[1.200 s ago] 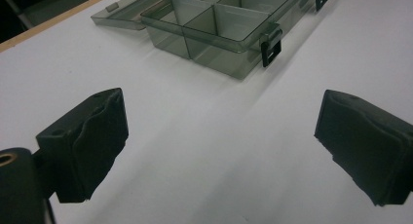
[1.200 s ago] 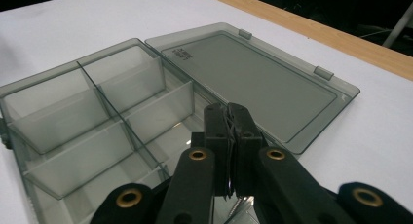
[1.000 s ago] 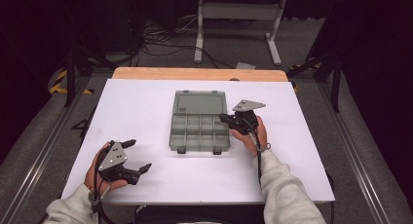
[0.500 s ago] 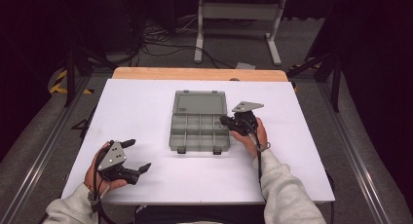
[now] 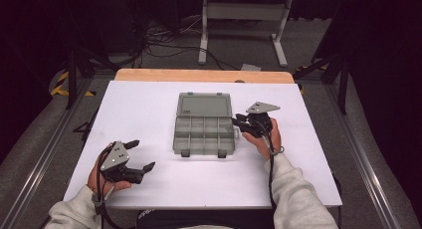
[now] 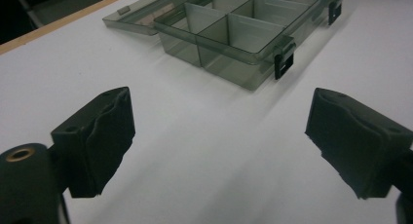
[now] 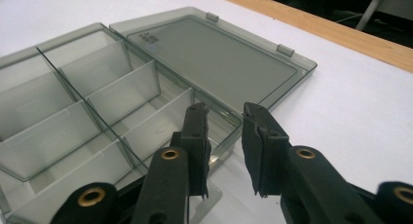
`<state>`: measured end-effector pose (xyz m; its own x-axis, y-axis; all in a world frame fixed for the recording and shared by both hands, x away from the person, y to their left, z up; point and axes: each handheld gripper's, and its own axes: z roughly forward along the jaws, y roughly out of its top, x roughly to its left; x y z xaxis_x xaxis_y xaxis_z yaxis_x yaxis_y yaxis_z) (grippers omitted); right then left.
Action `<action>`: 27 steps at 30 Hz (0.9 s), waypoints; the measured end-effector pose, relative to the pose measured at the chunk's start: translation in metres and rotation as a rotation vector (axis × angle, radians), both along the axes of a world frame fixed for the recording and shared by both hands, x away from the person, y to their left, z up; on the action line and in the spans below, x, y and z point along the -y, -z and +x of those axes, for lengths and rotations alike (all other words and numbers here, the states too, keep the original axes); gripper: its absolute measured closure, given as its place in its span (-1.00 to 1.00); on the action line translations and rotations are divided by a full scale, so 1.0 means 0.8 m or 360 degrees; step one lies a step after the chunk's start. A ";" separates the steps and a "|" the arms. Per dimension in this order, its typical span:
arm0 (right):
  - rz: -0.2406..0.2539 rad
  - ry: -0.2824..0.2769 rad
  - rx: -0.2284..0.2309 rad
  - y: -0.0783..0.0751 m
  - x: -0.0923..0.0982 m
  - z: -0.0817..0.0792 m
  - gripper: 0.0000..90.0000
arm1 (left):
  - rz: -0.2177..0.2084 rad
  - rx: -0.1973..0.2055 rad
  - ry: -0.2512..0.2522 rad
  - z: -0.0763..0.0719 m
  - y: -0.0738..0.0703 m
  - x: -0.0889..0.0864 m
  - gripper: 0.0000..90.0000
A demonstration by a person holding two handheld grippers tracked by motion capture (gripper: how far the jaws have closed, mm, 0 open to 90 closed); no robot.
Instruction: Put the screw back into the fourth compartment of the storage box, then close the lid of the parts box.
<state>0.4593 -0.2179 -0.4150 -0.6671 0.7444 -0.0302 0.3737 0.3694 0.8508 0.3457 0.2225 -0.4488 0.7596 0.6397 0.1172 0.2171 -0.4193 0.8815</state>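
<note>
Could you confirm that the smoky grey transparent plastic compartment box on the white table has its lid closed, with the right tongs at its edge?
Not quite: the smoky grey transparent plastic compartment box lies open, its lid folded flat behind it, as the right gripper view shows. The right tongs are indeed at its edge.

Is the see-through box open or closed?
Open. The box has its lid folded flat on the table behind it, and the little compartments look empty.

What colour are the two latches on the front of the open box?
The latches are black, on a clear smoky-grey box; the left gripper view shows them best.
</note>
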 end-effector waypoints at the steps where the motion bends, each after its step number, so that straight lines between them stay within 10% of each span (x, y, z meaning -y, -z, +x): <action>1: 0.0003 0.0007 -0.0001 0.000 0.003 0.000 0.58 | -0.0001 -0.0004 -0.0015 0.001 0.000 0.000 -0.70; 18: 0.0045 0.0057 0.0019 -0.004 0.027 0.000 0.50 | 0.0063 -0.0045 -0.0123 0.041 -0.012 0.006 -0.54; 27: 0.0027 0.0076 -0.0011 0.002 0.031 0.006 0.52 | 0.0205 -0.0086 -0.0183 0.078 -0.012 0.013 -0.18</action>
<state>0.4643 -0.2428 -0.4168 -0.6311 0.7756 -0.0128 0.3961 0.3364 0.8544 0.4081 0.2124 -0.4395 0.6897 0.7051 0.1648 0.3158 -0.4978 0.8078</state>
